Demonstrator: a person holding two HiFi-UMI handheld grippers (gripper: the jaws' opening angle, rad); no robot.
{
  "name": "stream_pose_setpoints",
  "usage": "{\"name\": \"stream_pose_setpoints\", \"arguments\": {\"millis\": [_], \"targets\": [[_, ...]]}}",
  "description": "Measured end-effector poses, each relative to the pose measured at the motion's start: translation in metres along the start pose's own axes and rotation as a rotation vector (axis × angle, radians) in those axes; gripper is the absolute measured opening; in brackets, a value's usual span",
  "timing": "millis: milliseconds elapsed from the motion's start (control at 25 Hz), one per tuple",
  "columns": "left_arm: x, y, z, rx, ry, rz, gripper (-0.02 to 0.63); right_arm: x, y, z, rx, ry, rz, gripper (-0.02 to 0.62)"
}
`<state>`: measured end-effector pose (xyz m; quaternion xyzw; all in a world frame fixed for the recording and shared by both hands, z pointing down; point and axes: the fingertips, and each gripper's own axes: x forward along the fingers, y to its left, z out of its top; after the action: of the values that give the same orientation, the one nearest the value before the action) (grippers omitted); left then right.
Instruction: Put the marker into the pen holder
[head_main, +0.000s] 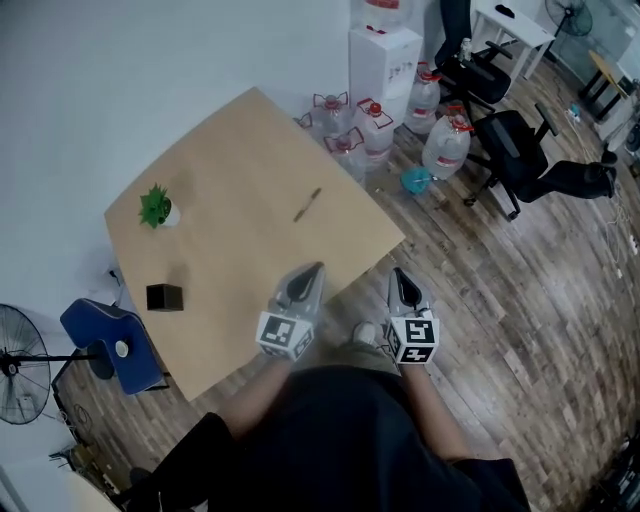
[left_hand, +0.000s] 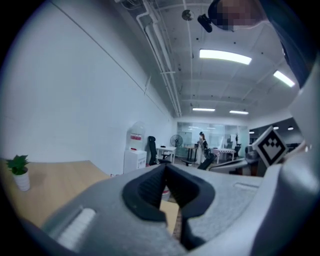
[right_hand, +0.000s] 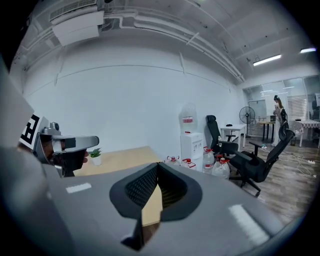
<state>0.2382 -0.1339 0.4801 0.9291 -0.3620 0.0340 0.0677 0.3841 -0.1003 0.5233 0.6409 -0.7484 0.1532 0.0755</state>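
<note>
1 thin, dark marker (head_main: 307, 204), diagonal on table (head_main: 235, 255)

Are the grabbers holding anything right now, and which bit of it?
Nothing is held. The left gripper and right gripper are both shut and empty; the marker lies alone on the table.

Likely an office, swivel chairs (head_main: 515, 140), water dispenser (head_main: 385, 60), desks (head_main: 510, 25)

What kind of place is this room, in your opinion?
Most likely an office: black swivel chairs, a water dispenser with spare water jugs beside it, and ceiling strip lights overhead.
</note>
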Motion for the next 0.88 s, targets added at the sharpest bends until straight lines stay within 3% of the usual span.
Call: {"name": "stream_pose_setpoints", "arguments": {"millis": [320,560,880], "targets": [[0.024,0.007,-0.003,0.021,0.04,0.103,0.002,0.021,-0.035,0.001,0.048,-0.007,0.05,0.0],[0.025,0.026,-0.006,0.026,0.064,0.149,0.002,0.042,-0.024,-0.012,0.087,0.006,0.098,0.002],[0.024,0.043,-0.018,0.016,0.097,0.178,0.002,0.056,-0.011,-0.008,0.055,0.025,0.136,0.001]]}}
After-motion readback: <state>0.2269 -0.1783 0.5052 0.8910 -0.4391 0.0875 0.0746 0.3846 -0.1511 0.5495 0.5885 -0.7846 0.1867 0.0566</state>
